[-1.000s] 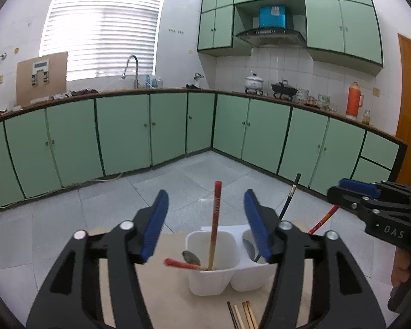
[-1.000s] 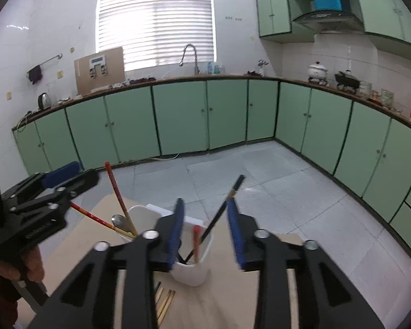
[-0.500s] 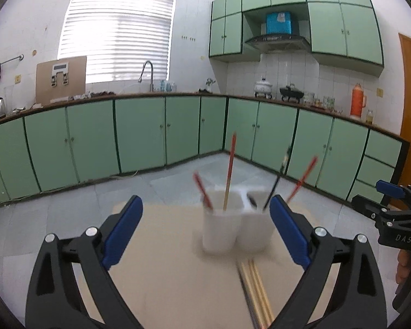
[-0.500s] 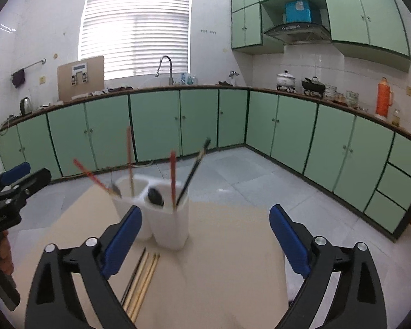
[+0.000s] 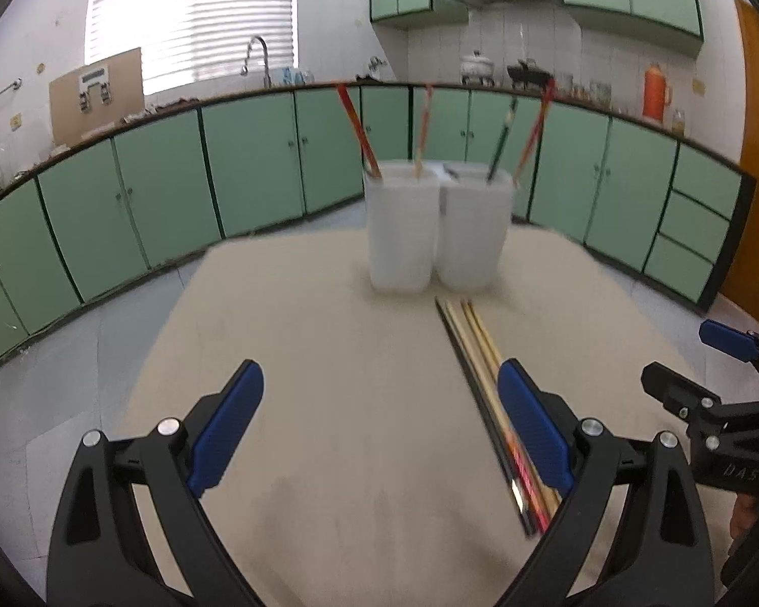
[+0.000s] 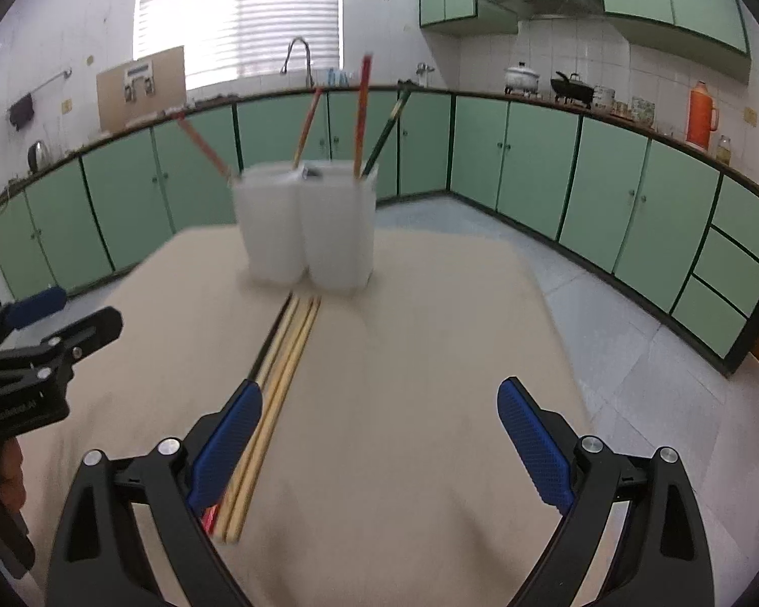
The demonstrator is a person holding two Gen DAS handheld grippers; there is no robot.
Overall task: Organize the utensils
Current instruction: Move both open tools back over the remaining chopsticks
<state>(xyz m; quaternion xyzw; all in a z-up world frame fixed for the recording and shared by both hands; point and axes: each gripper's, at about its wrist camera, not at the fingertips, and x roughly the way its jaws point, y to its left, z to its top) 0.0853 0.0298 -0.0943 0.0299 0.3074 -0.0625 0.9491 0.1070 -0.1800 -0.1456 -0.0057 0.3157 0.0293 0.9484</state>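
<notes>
Two white holder cups [image 5: 435, 230] stand side by side at the table's far middle, also in the right wrist view [image 6: 308, 227]. Red, tan and dark chopsticks [image 5: 351, 124] stick up out of them. A bundle of loose chopsticks [image 5: 480, 364] lies on the beige table, running from the cups toward me; it also shows in the right wrist view [image 6: 278, 379]. My left gripper [image 5: 379, 422] is open and empty, low over the table, the bundle by its right finger. My right gripper [image 6: 379, 435] is open and empty, the bundle by its left finger.
The beige table [image 5: 329, 354] ends at the far side just behind the cups. Green kitchen cabinets [image 5: 177, 187] line the walls beyond the tiled floor. The right gripper shows at the right edge of the left wrist view [image 5: 723, 404]; the left gripper at the left of the right wrist view [image 6: 30, 349].
Both grippers have opened wide and drawn back and down from the cups toward the near table. The cups now look farther away and the loose chopsticks lie in full view.
</notes>
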